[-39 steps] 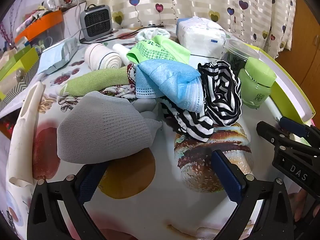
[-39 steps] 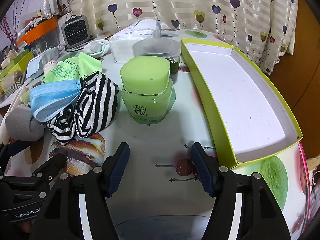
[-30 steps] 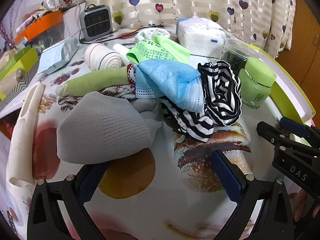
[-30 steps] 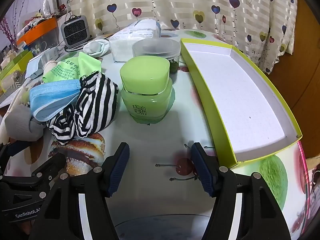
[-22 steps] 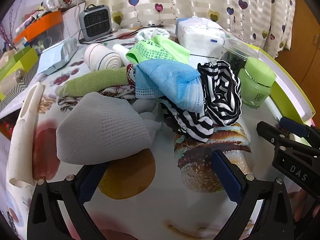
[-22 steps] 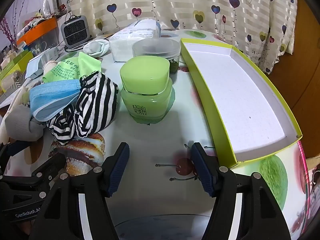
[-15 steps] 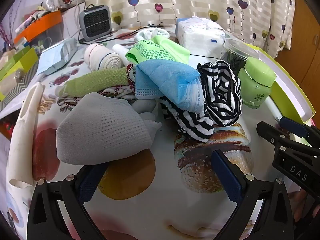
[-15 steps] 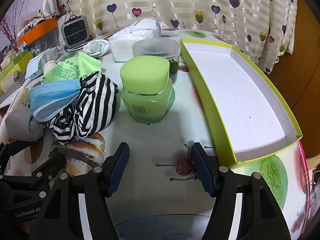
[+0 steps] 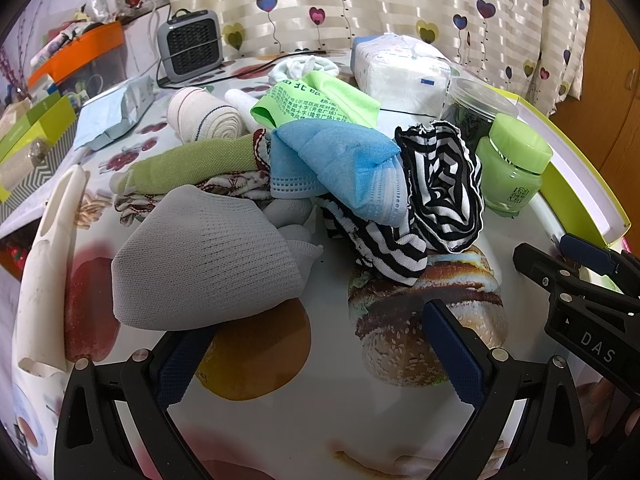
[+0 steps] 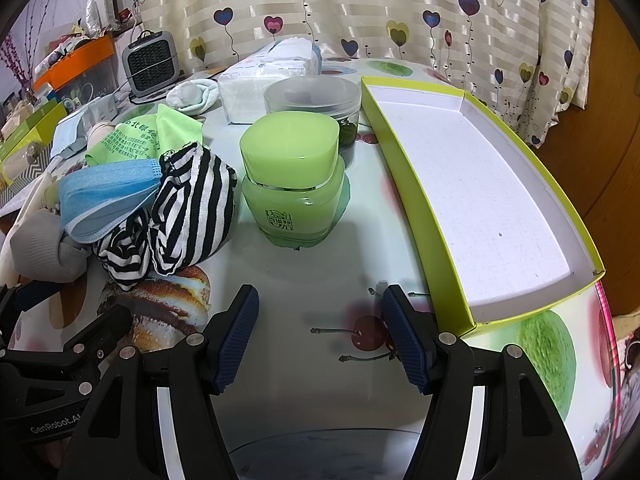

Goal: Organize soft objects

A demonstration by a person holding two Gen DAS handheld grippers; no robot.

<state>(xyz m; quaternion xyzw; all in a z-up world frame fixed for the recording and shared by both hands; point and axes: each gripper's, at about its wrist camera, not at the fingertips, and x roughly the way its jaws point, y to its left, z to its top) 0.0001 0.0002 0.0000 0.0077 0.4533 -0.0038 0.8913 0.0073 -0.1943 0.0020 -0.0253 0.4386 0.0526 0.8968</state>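
A heap of soft things lies mid-table: a grey knit cloth, a blue face mask, a black-and-white striped cloth, a green towel and a green printed cloth. The mask and striped cloth also show in the right wrist view. My left gripper is open and empty, its left finger at the grey cloth's near edge. My right gripper is open and empty, just in front of a green jar. A yellow-green box lid with a white inside lies to its right.
A clear jar, a tissue pack, a rolled bandage, a white sock and a small grey heater stand behind the heap. A white tube lies at the left table edge.
The grey cloth has shifted slightly at my left finger. Both grippers stay nearly still.
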